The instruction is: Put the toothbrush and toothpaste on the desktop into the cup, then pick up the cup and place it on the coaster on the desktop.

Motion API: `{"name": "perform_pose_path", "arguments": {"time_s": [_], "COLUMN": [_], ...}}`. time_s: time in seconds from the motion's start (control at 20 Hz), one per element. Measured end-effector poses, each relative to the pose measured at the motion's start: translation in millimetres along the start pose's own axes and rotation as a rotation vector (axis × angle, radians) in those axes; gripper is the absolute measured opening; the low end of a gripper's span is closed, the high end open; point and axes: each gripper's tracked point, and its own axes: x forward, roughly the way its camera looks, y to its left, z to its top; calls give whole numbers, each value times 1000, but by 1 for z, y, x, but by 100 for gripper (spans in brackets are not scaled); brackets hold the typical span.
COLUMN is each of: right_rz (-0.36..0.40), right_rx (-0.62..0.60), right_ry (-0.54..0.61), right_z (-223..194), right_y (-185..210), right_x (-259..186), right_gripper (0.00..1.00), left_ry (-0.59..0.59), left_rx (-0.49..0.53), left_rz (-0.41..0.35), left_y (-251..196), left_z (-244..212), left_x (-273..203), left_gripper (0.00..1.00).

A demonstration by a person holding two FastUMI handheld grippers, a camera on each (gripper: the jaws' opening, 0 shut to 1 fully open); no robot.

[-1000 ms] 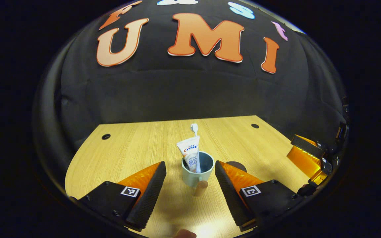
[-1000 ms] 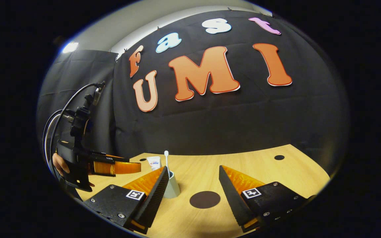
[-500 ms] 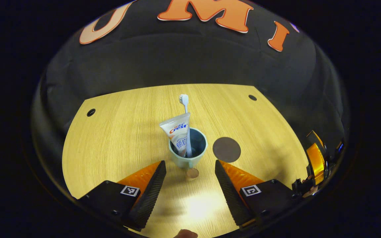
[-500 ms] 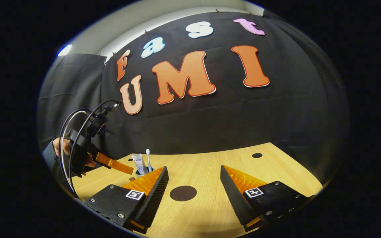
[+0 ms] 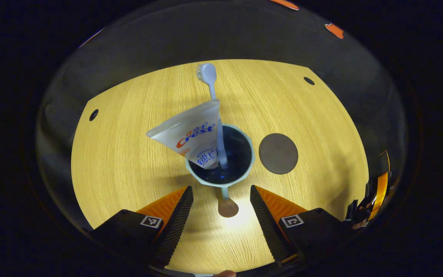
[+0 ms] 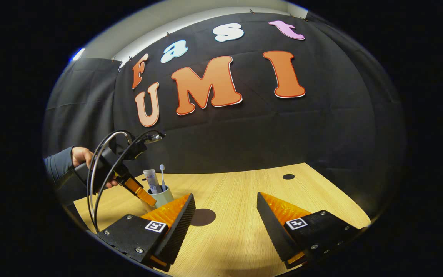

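Both items sit in cup (image 5: 220,161) on bench (image 5: 129,154), beside coaster (image 5: 278,153). Left gripper (image 5: 221,206) fingers wide open, empty, straddling handle (image 5: 227,204). Cup prob. rigid, top-heavy w/ toothpaste (image 5: 190,134); grip handle.

The cup (image 5: 221,165) is pale green outside and dark blue inside, with a light brown wooden handle (image 5: 227,207). The toothpaste (image 5: 192,132) tube is white with red and blue lettering, and the toothbrush (image 5: 210,82) is pale bluish white. The coaster (image 5: 278,153) is a plain dark brown disc on the worktop (image 5: 129,146), which is light yellow wood with fine grain lines and small black holes.
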Motion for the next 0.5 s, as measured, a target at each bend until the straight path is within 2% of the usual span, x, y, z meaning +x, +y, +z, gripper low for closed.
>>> {"name": "perform_pose_path", "arguments": {"time_s": [0.4, 0.45, 0.5], "right_rz": [-14, -16, -21], "right_rx": [43, 43, 38], "right_ry": [33, 34, 33], "right_z": [-11, -12, -12], "right_y": [-11, -11, -12], "right_x": [-4, -5, -6], "right_gripper": [97, 98, 98], "left_ry": [90, 93, 89], "left_rx": [-34, -46, -49], "left_rz": [19, 27, 38], "left_y": [0, 0, 1], "left_z": [-4, -5, -3], "left_x": [1, -3, -6], "left_gripper": [93, 89, 67]}}
